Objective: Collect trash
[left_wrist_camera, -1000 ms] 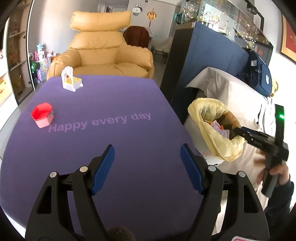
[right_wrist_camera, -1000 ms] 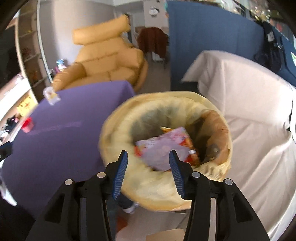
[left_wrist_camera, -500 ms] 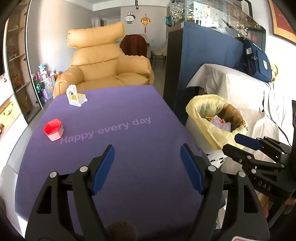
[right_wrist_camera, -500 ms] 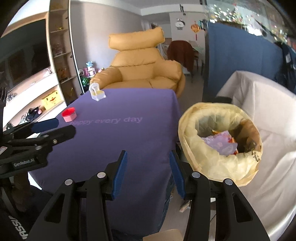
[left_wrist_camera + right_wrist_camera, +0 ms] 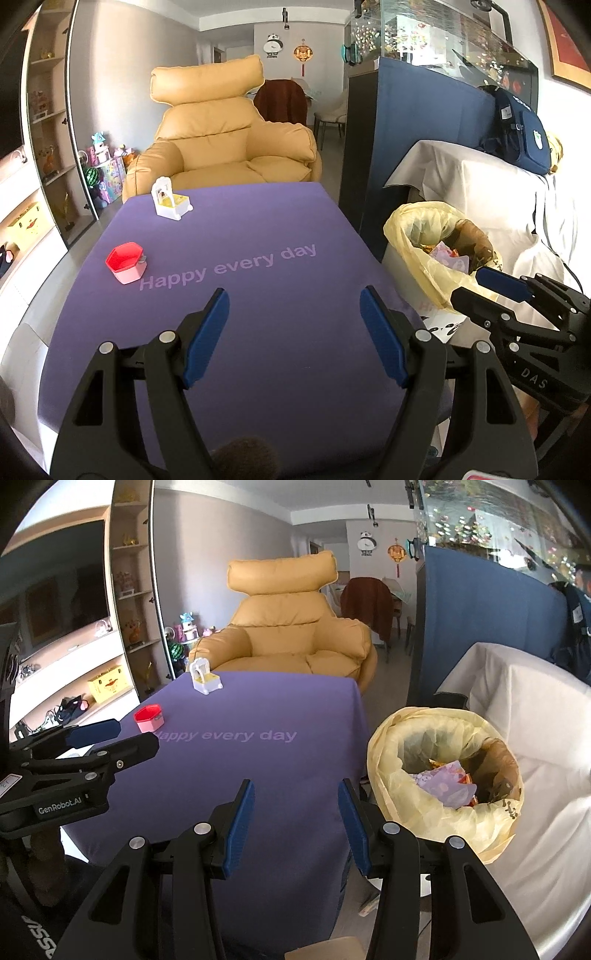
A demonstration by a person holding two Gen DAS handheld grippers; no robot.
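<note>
The table point(image 5: 258, 369) is covered by a purple cloth printed with the words "Happy every day" point(image 5: 229, 267). Two items rest directly on the cloth. A pink container with a red hexagonal lid point(image 5: 125, 262) stands just beside the start of the lettering, near the table's left edge. A small white and yellow toy point(image 5: 170, 199) stands beyond the lettering, near the far left corner of the table.
</note>
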